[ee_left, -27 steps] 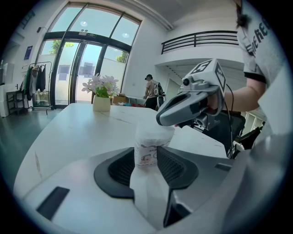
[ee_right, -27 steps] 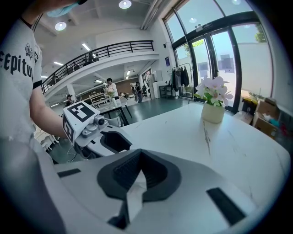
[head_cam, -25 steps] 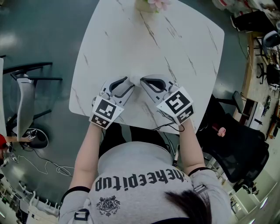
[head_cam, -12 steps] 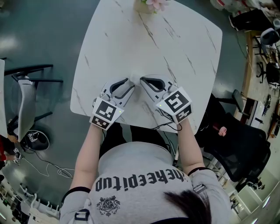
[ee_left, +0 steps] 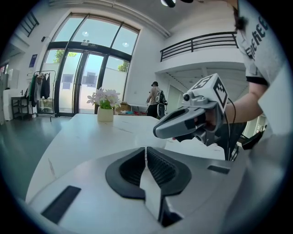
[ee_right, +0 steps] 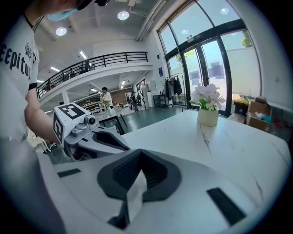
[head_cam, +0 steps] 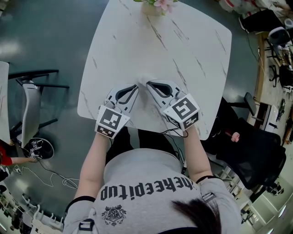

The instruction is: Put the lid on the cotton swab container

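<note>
On the white marble table (head_cam: 137, 41) both grippers rest near the front edge, tips almost meeting. A faint pale spot (head_cam: 143, 81) shows on the table just past the tips; I cannot tell whether it is the cotton swab container or its lid. In the left gripper view my left gripper (ee_left: 146, 149) has its jaws closing, pads nearly together with nothing between them. Its body shows in the head view as the left gripper (head_cam: 136, 86). My right gripper (ee_right: 138, 152) is shut on nothing, seen from above as the right gripper (head_cam: 148, 83).
A small vase of pink flowers (head_cam: 155, 5) stands at the table's far edge. A grey chair (head_cam: 27, 105) is on the floor to the left, and a black chair (head_cam: 252, 155) stands close at the right. The person's body is right against the table's front edge.
The left gripper's jaws have come together from a wider gap. Both grippers stay at about the same spot on the table.
</note>
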Motion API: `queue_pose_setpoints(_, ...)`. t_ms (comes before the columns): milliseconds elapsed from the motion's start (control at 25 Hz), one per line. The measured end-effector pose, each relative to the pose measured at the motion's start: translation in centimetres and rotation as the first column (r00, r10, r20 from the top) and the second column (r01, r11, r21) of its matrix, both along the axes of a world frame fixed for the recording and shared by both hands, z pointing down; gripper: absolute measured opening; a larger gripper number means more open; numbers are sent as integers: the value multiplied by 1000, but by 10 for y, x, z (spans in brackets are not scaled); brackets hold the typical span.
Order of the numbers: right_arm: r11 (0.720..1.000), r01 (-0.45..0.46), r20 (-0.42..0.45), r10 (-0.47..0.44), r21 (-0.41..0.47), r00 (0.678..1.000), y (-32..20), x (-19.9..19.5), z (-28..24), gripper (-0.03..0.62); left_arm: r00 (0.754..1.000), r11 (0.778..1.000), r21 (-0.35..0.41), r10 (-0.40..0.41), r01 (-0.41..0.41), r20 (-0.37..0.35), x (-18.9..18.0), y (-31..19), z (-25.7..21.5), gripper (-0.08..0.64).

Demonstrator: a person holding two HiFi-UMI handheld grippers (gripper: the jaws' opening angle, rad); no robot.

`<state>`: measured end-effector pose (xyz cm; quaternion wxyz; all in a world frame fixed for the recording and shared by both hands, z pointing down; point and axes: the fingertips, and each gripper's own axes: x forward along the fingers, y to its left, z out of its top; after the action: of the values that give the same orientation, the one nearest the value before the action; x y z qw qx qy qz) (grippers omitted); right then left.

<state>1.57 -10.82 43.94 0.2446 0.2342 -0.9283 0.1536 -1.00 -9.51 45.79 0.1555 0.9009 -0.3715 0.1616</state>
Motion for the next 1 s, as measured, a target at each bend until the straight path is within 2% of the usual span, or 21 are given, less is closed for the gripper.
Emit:
queue_pose_setpoints(480,996,-70,79,66,50,995,22,-7,-26,9,998,997,81,26,-21,-65,-4,11,-35,15)
queue_pose_setpoints(1000,972,-205,166,184,116,969,56,-1,-62,9,986,983,151,125,-108,-106,6,39,-74,15)
